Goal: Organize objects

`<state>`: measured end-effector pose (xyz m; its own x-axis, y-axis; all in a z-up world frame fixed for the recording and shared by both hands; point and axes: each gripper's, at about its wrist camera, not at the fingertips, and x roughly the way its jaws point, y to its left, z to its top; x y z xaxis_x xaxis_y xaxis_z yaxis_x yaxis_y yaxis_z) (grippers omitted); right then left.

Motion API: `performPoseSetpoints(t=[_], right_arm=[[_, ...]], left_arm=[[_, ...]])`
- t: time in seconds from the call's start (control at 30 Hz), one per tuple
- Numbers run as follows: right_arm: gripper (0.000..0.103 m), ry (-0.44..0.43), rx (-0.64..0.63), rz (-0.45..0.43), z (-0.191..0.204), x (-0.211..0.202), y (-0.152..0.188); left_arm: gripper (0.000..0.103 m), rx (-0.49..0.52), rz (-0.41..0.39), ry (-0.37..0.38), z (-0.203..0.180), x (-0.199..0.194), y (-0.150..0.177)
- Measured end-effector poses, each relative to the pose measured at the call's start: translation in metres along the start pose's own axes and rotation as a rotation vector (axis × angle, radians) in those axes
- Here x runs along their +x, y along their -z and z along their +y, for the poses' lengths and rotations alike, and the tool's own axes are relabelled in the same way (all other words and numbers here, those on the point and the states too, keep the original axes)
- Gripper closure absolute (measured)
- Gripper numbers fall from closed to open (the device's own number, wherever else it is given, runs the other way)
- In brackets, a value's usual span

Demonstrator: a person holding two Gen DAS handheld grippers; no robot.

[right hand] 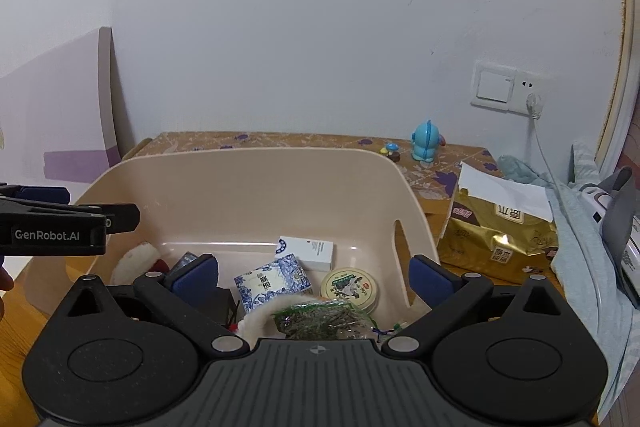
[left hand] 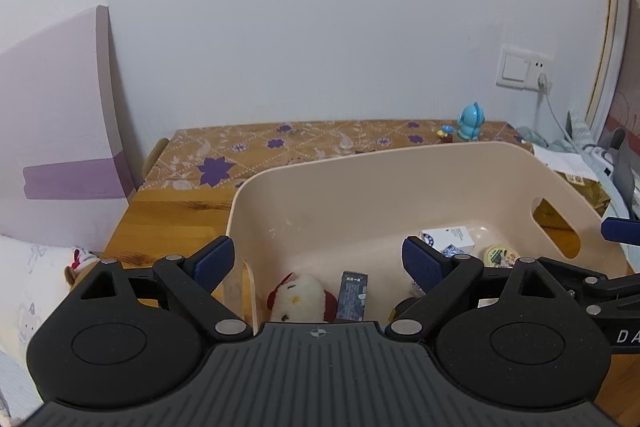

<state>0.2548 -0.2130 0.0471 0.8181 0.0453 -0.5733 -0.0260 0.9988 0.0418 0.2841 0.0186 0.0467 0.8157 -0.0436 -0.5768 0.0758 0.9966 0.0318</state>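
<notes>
Over the beige bin (right hand: 248, 187), left gripper (left hand: 318, 261) and right gripper (right hand: 314, 277) hover level, jaws spread, empty.

White wall (left hand: 320, 7) w/ switch-socket plate (right hand: 506, 87) (cable plugged), floral-clothed wooden table (left hand: 168, 223).

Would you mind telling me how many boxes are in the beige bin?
3 visible: a white box at the back, a blue-patterned box in front of it, a dark blue box beside the plush toy. Others may be hidden.
</notes>
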Motion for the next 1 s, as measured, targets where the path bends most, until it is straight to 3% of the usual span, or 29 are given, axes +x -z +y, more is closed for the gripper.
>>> performPoseSetpoints(t=[0.33, 1.0], right_arm=[[0.0, -0.007, 0.007, -0.036, -0.004, -0.029, 0.003], [0.0, -0.004, 0.024, -0.082, -0.009, -0.099, 0.041]], left_arm=[[0.01, -0.015, -0.057, -0.017, 0.003, -0.033, 0.01], [0.01, -0.083, -0.081, -0.031, 0.0, -0.103, 0.051]])
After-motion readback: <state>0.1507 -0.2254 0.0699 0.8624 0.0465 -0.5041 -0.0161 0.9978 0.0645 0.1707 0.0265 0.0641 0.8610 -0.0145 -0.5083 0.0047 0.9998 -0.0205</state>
